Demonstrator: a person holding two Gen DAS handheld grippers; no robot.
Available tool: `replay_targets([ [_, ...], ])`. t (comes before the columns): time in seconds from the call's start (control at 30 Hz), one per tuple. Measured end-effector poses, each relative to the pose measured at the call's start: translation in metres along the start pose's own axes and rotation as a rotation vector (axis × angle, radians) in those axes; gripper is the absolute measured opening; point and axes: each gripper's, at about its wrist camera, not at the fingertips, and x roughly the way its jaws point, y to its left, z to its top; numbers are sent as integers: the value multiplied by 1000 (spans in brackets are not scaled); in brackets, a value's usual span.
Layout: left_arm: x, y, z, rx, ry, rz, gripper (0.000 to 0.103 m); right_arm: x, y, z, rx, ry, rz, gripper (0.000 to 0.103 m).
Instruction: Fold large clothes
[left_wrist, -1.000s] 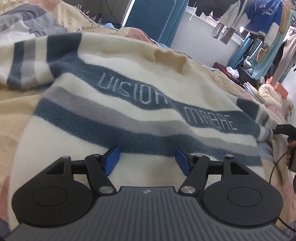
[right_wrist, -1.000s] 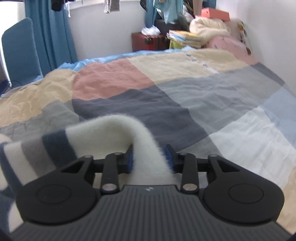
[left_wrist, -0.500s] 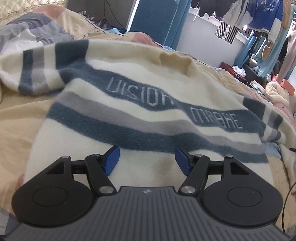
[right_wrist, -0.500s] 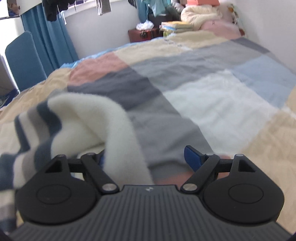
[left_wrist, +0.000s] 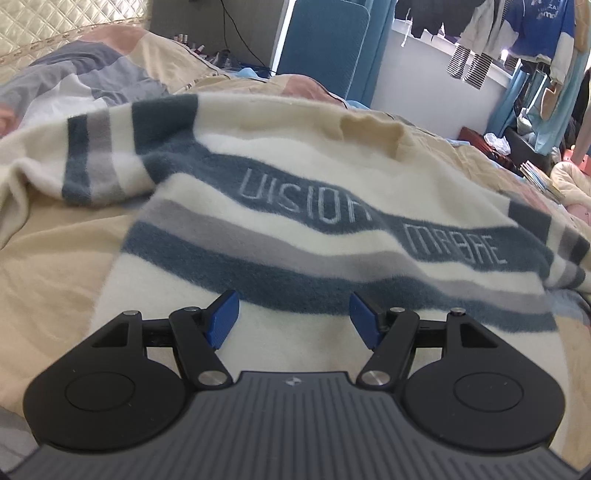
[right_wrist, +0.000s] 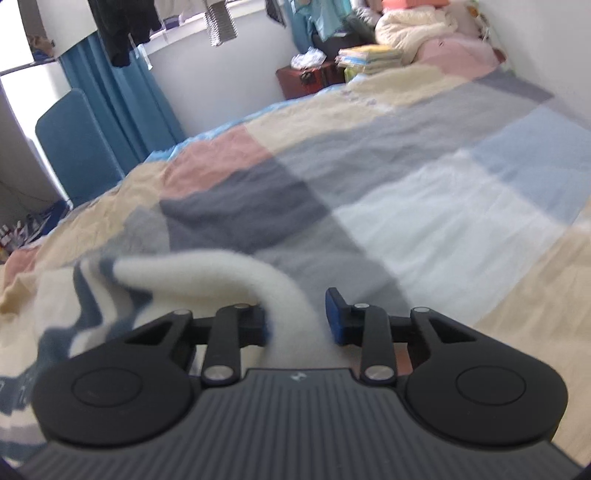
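Observation:
A cream sweater (left_wrist: 295, 192) with blue and grey stripes and lettering lies spread on the bed. My left gripper (left_wrist: 293, 317) hovers over its lower cream part, jaws open, nothing between the blue pads (left_wrist: 221, 319). In the right wrist view the sweater's cream sleeve (right_wrist: 236, 277) arches up from the bed and runs down between the fingers of my right gripper (right_wrist: 297, 321). Its jaws are closing, and the fabric fills the gap from pad to pad. The sleeve's striped part (right_wrist: 92, 291) lies bunched at the left.
A patchwork quilt (right_wrist: 424, 192) covers the bed. A blue chair (right_wrist: 74, 147) and blue curtains stand past the far edge. Clothes hang along the window (left_wrist: 517, 33). Stacked books and bedding (right_wrist: 406, 40) sit by the wall at the far right.
The right gripper opened wide over the sleeve half a second ago and has narrowed onto it again, shifting across the bed. The left gripper stayed open, tilting slightly over the sweater.

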Motion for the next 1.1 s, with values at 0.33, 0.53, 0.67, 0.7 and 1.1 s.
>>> replay_targets([
  [0.33,2,-3,-4,4,15,-9,71,16,-36,8,86,27,63,54],
  [0.53,1,-1,-4,-20,3,5,71,-14,-50,4,35,34,103,54],
  [0.67,-2,6,-3,-62,-7,10,71,-40,-56,-10,105,-12,102,54],
  [0.7,-2,7,-3,-70,-7,11,71,-45,-57,-14,133,-21,101,55],
  [1.1,-25,7,-10,-90,-16,-19,71,-82,-66,-110,576,53,335,56],
])
